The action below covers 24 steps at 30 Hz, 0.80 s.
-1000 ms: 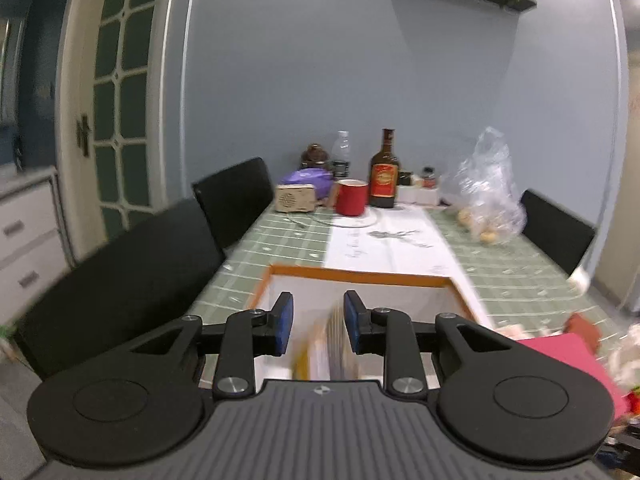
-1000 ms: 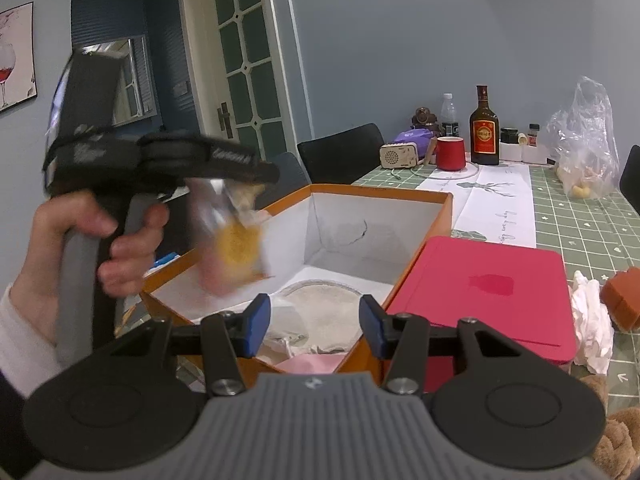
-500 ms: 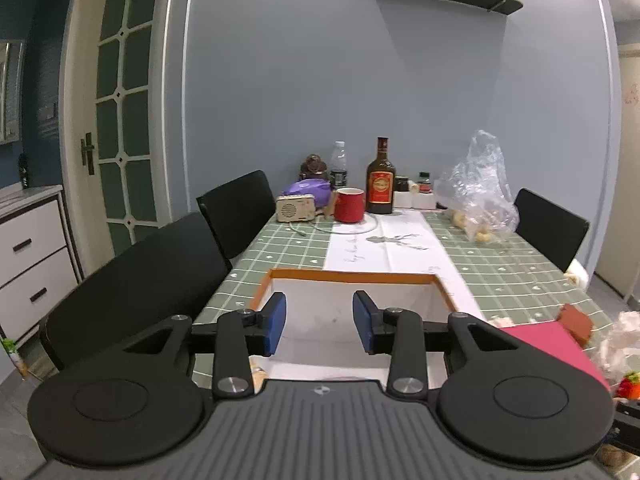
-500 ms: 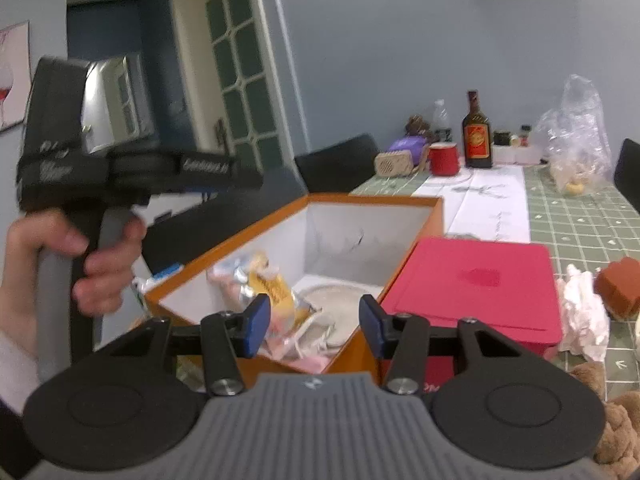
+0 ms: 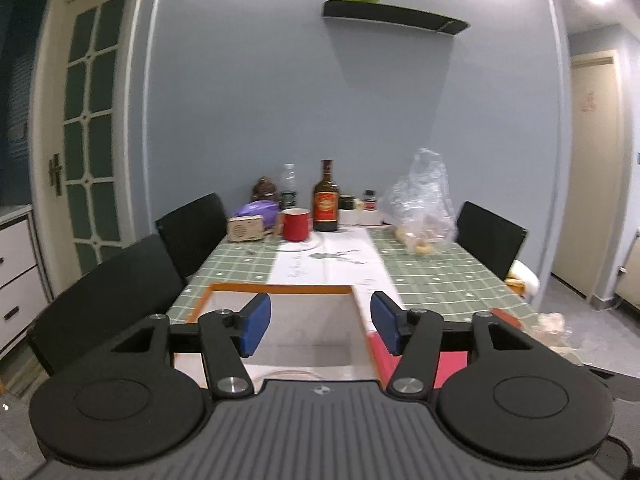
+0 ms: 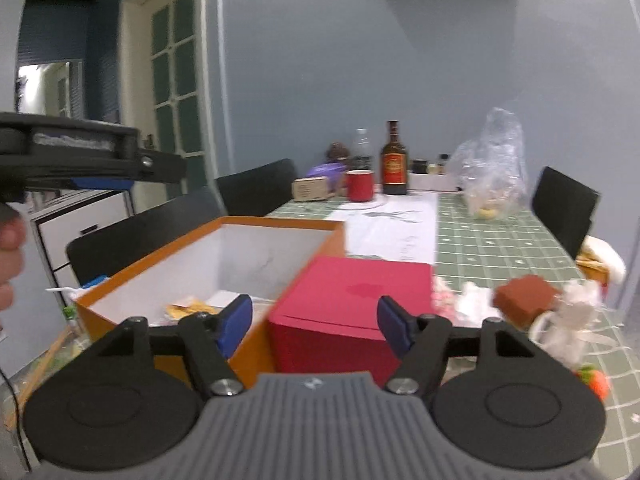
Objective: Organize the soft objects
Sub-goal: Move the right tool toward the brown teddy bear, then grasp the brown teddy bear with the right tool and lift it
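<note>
Both my tongs are apart and hold nothing: the left gripper [image 5: 320, 326] above the orange box [image 6: 276, 222], the right gripper [image 6: 314, 326] over the red lid [image 6: 360, 292]. The soft white things [image 6: 472, 300] lie near the right edge of the tabletop [image 6: 500, 236]; I should reach there low and pinch gently.

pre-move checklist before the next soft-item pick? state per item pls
1. Left gripper empty, jaws apart: ok.
2. Right gripper empty, jaws apart: ok.
3. Orange box open on top, packet lying inside: ok.
4. Next candidates in view: white soft items on the table right of the red box: ok.
5. Brown box sits among those items, may hinder the approach: not ok.
6. Room left in the orange box: cannot tell, floor mostly hidden.
</note>
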{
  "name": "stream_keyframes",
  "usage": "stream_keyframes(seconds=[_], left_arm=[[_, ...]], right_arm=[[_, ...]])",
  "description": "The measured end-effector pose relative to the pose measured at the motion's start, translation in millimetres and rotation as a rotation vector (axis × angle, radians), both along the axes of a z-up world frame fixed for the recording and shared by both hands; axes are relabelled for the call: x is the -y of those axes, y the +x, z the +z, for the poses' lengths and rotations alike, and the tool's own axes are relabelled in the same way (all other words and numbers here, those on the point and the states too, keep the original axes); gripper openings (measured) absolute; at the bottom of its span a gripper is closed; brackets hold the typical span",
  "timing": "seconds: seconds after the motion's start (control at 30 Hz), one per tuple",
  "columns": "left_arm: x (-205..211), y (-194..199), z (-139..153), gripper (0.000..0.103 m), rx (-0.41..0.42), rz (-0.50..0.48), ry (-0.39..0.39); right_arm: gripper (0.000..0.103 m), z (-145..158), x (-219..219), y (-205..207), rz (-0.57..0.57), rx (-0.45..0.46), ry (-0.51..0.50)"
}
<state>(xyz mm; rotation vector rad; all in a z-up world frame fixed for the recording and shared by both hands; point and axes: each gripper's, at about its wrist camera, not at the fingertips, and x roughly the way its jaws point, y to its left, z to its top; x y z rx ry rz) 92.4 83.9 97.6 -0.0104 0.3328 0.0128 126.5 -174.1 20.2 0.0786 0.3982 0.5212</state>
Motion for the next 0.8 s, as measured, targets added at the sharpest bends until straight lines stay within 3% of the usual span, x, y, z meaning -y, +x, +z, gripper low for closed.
stream_keyframes(seconds=[0.2, 0.37, 0.47, 0.6, 0.8], left_arm=[[40, -8, 0, 0.075, 0.013, -0.079, 0.006], [69, -6, -11, 0.086, -0.008, -0.141, 0.025], [86, -8, -21, 0.088, -0.011, -0.152, 0.075], [100, -14, -36, 0.092, -0.013, -0.196, 0.068], [111, -13, -60, 0.092, -0.091, -0.227, 0.085]], right_arm=[[0.082, -11, 42, -3, -0.100, -0.007, -0.026], [0.100, -28, 87, -5, -0.173, -0.025, -0.012], [0.100, -44, 112, -2, -0.212, -0.090, 0.004], [0.100, -65, 123, 8, -0.248, -0.167, -0.007], [0.100, -82, 112, 26, -0.124, -0.215, -0.010]])
